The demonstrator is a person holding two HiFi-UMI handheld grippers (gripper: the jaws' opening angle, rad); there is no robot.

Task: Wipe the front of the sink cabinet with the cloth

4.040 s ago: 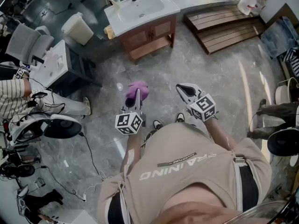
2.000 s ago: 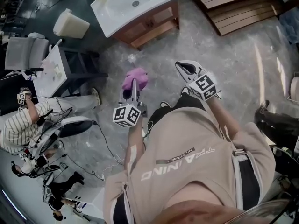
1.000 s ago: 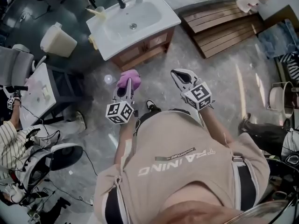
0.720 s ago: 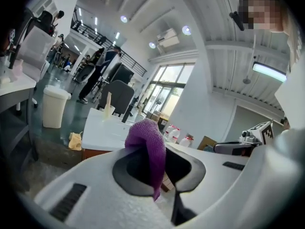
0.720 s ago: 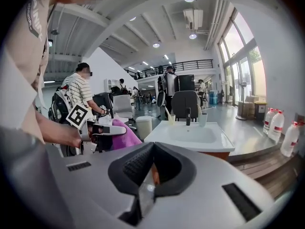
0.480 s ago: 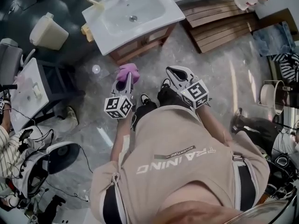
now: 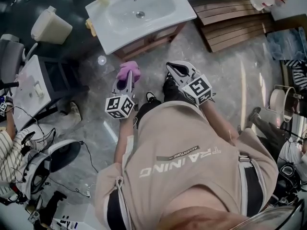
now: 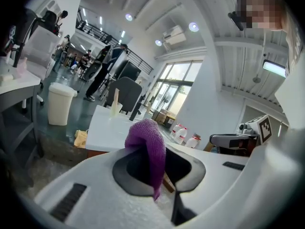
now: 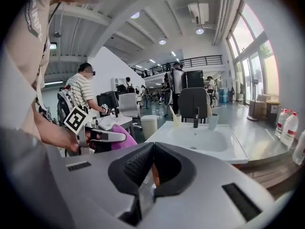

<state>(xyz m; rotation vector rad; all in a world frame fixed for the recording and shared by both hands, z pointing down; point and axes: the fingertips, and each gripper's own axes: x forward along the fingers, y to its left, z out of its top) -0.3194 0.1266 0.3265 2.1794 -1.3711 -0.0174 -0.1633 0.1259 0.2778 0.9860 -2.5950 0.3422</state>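
Purple cloth (image 7: 128, 71) is pinched in the closed jaws of the left tool (image 7: 123, 83), bunched up right at its tip. The right tool (image 7: 173, 70) beside it has its jaws pressed together on nothing. The sink cabinet (image 7: 149, 37) sits ahead of both tools, near but not touching, so I'd say wiping hasn't started and the whole wooden front is left to do. Only readable writing is on the person's shirt (image 7: 182, 157): "TRAINING" plus a smaller "ADVENTURE", upside down in the head view.

Grey marble floor (image 7: 218, 63), wooden pallets (image 7: 230, 23), white bin (image 7: 48, 25), tall windows (image 9: 248, 46)
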